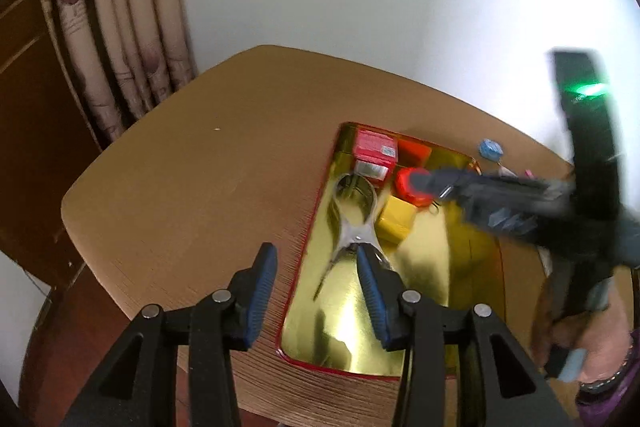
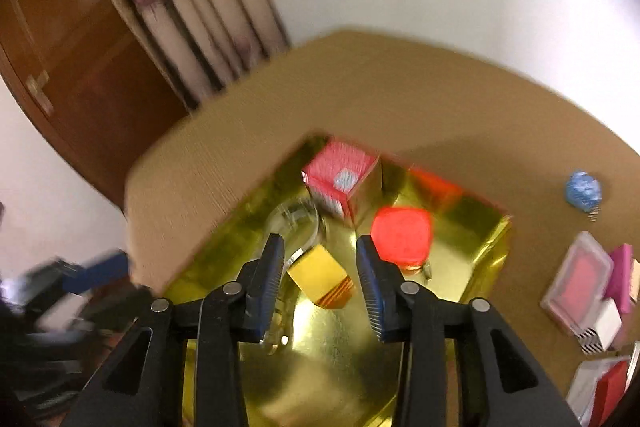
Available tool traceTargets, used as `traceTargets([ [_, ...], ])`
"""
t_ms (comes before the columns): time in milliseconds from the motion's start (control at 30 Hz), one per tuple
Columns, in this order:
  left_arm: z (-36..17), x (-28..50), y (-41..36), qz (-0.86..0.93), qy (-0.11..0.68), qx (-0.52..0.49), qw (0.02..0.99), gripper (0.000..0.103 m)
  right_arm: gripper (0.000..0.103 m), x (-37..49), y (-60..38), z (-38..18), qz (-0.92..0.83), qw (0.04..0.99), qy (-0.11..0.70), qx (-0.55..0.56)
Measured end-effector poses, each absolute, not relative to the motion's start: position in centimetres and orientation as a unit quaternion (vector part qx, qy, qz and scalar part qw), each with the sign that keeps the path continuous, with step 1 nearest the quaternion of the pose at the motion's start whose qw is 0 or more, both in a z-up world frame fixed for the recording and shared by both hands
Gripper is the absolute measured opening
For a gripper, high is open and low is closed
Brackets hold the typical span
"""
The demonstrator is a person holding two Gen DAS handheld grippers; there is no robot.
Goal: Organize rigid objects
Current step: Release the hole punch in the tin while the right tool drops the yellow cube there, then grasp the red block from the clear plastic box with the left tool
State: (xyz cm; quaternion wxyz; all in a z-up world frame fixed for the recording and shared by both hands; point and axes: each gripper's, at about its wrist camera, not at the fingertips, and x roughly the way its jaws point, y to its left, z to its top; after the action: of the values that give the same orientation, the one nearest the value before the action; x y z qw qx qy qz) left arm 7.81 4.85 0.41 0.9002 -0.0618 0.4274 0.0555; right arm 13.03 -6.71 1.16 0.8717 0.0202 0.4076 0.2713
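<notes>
Both grippers' fingers are spread and empty, left gripper (image 1: 316, 291) over the gold tray (image 1: 472, 247) edge, right gripper (image 2: 320, 287) above the yellow block (image 2: 320, 277) in it; crowded tray risks knocking the red piece (image 2: 401, 235).

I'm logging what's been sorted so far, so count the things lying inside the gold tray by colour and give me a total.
Inside the gold tray:
Red or pink: 3, the pink box, the red block, the red round-cornered case
Yellow: 1, the yellow block
Silver: 1, the metal clip
Total: 5
</notes>
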Motion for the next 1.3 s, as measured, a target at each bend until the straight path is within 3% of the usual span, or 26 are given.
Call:
traceTargets([
  [233, 0.4, 7.0, 0.5, -0.030, 0.441, -0.036, 0.896, 0.043, 0.056, 4.7, -19.4, 2.9, 0.160, 0.934, 0.318, 0.015],
  [400, 1.3, 6.1, -4.8, -0.088, 0.439, 0.013, 0.894, 0.043, 0.056, -0.2, -29.4, -1.2, 0.033, 0.937, 0.347, -0.024],
  [633, 1.5, 9.1, -12.6, -0.189, 0.498, -0.053, 0.845, 0.043, 0.056, -2.0, -39.1, -5.6, -0.047, 0.923, 0.382, -0.025],
  [800, 1.1, 13.7, -19.1, -0.200, 0.527, -0.058, 0.824, 0.043, 0.056, -2.7, -41.3, -6.6, -0.030, 0.927, 0.373, 0.006],
  [900, -0.2, 16.8, -21.9, -0.183, 0.559, -0.064, 0.806, 0.043, 0.066, -3.1, -40.7, -6.0, -0.011, 0.934, 0.357, 0.014],
  [1300, -4.2, 22.6, -26.3, -0.079, 0.618, -0.072, 0.779, 0.043, 0.067, -3.3, -41.5, -5.3, 0.045, 0.944, 0.315, 0.088],
])
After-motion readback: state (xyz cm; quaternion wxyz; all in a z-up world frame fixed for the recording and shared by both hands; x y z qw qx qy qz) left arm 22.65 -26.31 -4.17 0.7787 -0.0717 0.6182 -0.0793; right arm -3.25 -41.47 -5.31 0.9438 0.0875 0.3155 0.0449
